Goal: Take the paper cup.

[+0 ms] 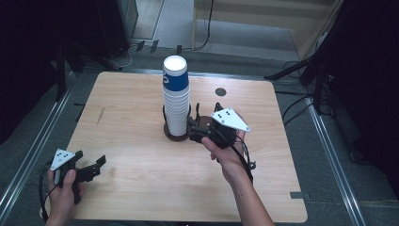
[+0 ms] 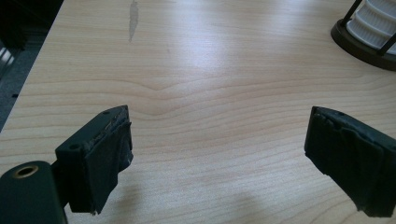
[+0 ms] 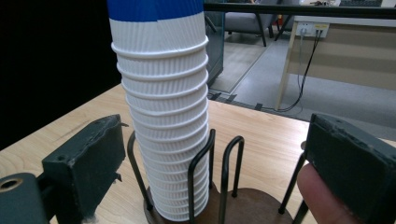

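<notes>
Wooden table (image 1: 141, 141) w/ light grain sits on a grey floor, dark stands and cables around it.

High view: stack of paper cups (image 1: 176, 99), white ribbed w/ a blue band near the top, stands upright in a dark wire holder (image 1: 178, 133) at mid-table, a bit toward the far edge. Right gripper (image 1: 198, 123) is held just beside the holder's right side, jaws pointing at the cups' base, grey three-cornered plate on top; from here can't tell if it touches the wire. Left gripper (image 1: 89, 165) is at the near left corner, well apart from the stack, jaws spread, nothing between them. Small dark round mark (image 1: 220, 92) on the far right of the tabletop.

Left gripper view: both black jaws stand wide apart over bare wood, empty gap. Holder base and the lowest cups (image 2: 376, 21) show at the top right corner, far off.

Right gripper view: jaws apart, nothing clamped. Cup stack (image 3: 163, 116) rises btw them, closer to the left jaw, not touched by either pad. Wire loops (image 3: 224, 172) of the holder rise from a dark round base. A fingertip (image 3: 322, 196) shows beside the right jaw.
</notes>
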A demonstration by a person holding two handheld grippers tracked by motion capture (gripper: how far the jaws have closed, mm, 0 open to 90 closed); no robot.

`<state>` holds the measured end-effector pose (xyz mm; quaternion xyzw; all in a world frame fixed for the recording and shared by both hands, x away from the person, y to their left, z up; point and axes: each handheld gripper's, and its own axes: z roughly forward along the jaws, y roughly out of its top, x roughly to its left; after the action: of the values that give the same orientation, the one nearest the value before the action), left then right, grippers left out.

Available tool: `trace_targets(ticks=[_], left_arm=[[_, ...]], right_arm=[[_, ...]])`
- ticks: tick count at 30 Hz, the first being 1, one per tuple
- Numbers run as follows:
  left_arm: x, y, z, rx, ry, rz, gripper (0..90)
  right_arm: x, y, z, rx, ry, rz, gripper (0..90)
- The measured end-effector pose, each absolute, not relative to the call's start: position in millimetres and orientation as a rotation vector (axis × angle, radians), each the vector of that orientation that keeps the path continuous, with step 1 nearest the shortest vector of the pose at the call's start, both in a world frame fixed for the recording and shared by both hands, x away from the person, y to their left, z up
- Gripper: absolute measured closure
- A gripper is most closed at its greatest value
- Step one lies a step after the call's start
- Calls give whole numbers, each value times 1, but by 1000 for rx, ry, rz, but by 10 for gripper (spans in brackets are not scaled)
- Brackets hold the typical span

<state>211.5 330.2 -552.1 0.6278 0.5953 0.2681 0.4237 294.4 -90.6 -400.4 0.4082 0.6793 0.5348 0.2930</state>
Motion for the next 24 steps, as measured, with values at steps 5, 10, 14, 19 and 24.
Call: trace_targets(ticks=[5,10,14,19,24], left_arm=[[211,330,-552,1570,1489,669,82],[211,330,-552,1569,1488,669,82],[211,330,-552,1571,1486,668,82],[211,330,-552,1569,1487,667,82],[211,331,-552,1569,1487,666,82]], right_arm=[[296,-86,-398,1085,1811,1431,49],[298,-80,-396,1082,1815,1437,49],[301,-75,-394,1081,1817,1451,49],[302,-69,-392,1078,1822,1460,49],[305,-63,-388,1072,1823,1468,49]])
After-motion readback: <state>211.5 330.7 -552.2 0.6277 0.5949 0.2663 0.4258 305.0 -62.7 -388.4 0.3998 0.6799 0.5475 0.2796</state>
